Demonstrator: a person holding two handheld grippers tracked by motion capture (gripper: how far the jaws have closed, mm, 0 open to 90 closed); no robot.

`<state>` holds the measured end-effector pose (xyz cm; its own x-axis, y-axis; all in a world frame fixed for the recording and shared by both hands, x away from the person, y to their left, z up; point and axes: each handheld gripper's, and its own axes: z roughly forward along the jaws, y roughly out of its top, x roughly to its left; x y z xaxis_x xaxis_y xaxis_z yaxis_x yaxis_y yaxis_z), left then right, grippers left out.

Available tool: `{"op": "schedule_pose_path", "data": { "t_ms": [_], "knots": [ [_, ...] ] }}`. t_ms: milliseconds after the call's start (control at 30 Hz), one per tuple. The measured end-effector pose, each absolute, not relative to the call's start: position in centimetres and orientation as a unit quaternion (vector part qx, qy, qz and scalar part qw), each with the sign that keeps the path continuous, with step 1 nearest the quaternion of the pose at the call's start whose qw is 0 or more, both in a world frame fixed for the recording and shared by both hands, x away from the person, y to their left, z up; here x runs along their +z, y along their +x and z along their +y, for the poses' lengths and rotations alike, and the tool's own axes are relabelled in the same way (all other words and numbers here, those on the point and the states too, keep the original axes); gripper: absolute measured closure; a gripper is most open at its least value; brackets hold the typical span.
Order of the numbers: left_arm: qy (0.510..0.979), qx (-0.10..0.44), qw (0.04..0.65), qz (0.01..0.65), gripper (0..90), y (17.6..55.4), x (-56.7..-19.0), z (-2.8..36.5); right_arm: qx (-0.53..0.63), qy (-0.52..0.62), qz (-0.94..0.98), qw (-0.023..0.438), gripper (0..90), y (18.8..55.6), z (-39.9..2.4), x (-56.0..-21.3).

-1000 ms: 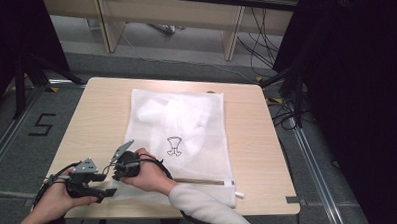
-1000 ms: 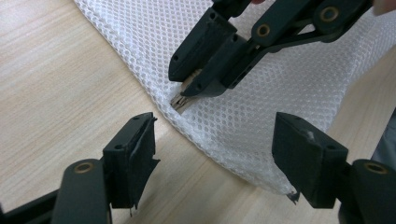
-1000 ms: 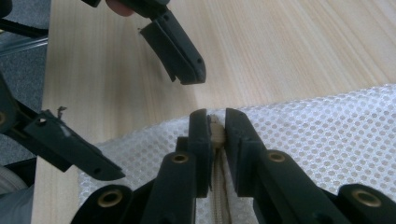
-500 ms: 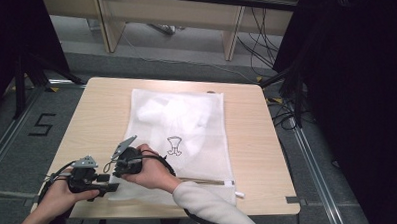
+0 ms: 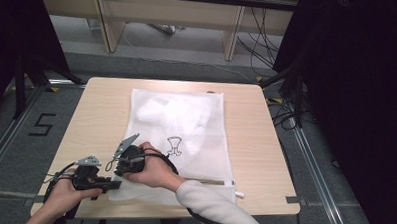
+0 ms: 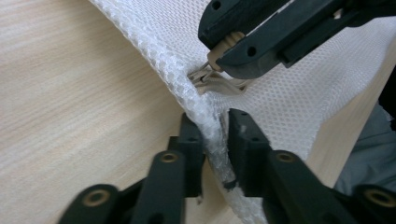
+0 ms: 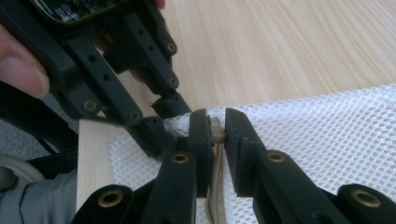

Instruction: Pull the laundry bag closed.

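A white mesh bag (image 5: 187,122) lies flat on the wooden table (image 5: 101,110), its zipper along the near edge. At the bag's near left corner my two grippers meet. My right gripper (image 7: 217,119) is shut on the beige zipper pull (image 7: 217,135); in the high view it (image 5: 119,171) sits under the hand. My left gripper (image 6: 215,135) has just been closing, and bunched mesh at the bag's edge (image 6: 212,126) is pinched between its jaws, just below the zipper pull (image 6: 212,81). In the high view the left gripper (image 5: 114,184) points right.
The table's near edge runs right under both hands. A black drawing (image 5: 174,144) marks the bag's middle. A floor marking "5" (image 5: 42,125) lies to the left, cables (image 5: 286,114) to the right, and a wooden bench (image 5: 173,13) behind the table.
The left gripper's jaws have come together on the bag's corner mesh. The right hand has lifted slightly with the zipper pull in its jaws.
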<state>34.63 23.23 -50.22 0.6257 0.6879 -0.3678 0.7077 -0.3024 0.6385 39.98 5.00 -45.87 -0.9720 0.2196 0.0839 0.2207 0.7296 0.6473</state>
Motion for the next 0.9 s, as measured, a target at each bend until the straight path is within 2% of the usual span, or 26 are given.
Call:
{"op": "schedule_pose_path", "data": {
  "t_ms": [167,433,900],
  "knots": [
    [0.806,-0.015,0.404,0.433,83.9,34.5,-50.0,23.1,-0.334,-0.121,-0.935,0.003,82.1,40.0,4.4,-46.1],
    [0.802,-0.012,0.41,0.434,85.1,34.3,-49.6,23.0,-0.324,-0.122,-0.938,0.018,82.4,39.9,3.6,-46.4],
    [0.8,-0.006,0.411,0.436,85.5,34.2,-49.4,23.0,-0.297,-0.119,-0.947,0.014,82.6,39.8,3.0,-46.8]
  ]
}}
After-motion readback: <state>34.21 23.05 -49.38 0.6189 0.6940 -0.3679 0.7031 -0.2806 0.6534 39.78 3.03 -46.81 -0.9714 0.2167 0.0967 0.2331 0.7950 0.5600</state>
